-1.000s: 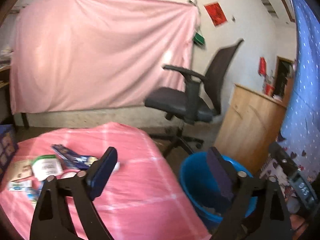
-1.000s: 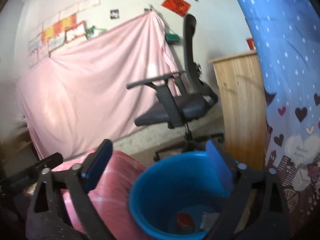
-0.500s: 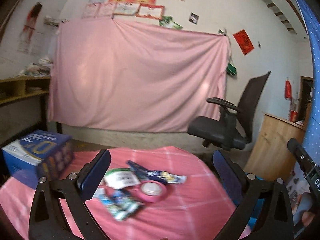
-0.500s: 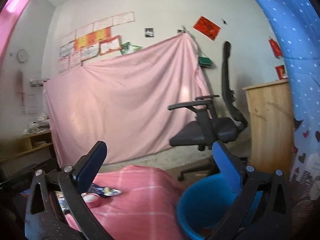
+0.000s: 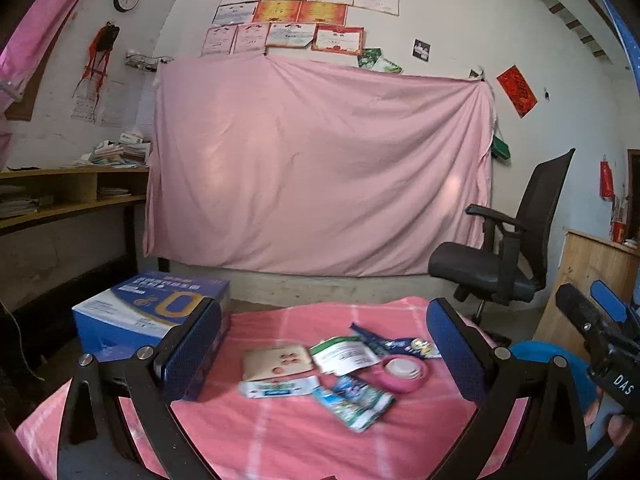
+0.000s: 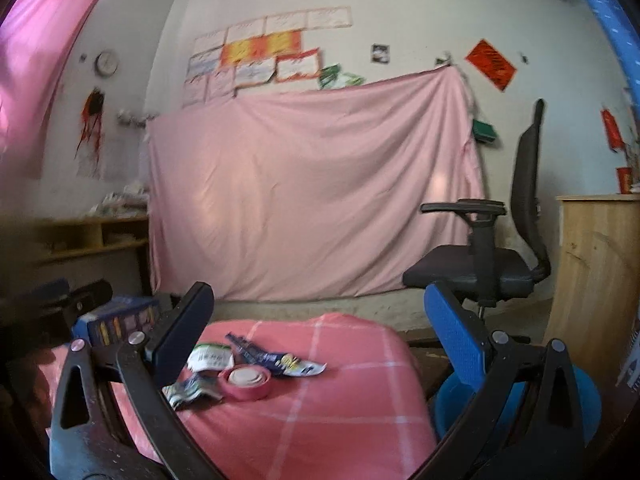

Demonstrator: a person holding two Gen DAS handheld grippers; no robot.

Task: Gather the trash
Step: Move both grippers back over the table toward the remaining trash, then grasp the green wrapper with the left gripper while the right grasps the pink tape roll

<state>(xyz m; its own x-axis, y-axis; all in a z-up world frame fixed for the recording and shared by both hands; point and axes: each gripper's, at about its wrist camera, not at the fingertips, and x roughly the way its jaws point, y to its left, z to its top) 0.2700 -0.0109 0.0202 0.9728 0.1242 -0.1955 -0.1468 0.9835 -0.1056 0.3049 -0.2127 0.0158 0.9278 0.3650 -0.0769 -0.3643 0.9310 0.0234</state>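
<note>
Several wrappers lie on the pink checked table cloth (image 5: 288,432): a beige packet (image 5: 276,362), a white and green packet (image 5: 345,356), a white sachet (image 5: 280,387), a blue-green wrapper (image 5: 354,399) and a dark blue wrapper (image 5: 396,344). A pink tape roll (image 5: 402,369) sits among them. My left gripper (image 5: 324,356) stands open and empty above the near side of the pile. My right gripper (image 6: 320,340) is also open and empty, right of the wrappers (image 6: 276,358) and the tape roll (image 6: 245,380). The blue bin (image 6: 520,404) is beside the table at the right.
A blue carton (image 5: 148,312) stands on the table's left side. A black office chair (image 5: 504,248) and a wooden cabinet (image 6: 596,264) are at the right. A pink sheet (image 5: 320,168) hangs on the back wall, with shelves (image 5: 68,196) at the left.
Both grippers have swung left, away from the blue bin and over to the table. The wrappers and tape roll now sit between the left fingers. The left jaws have widened a little.
</note>
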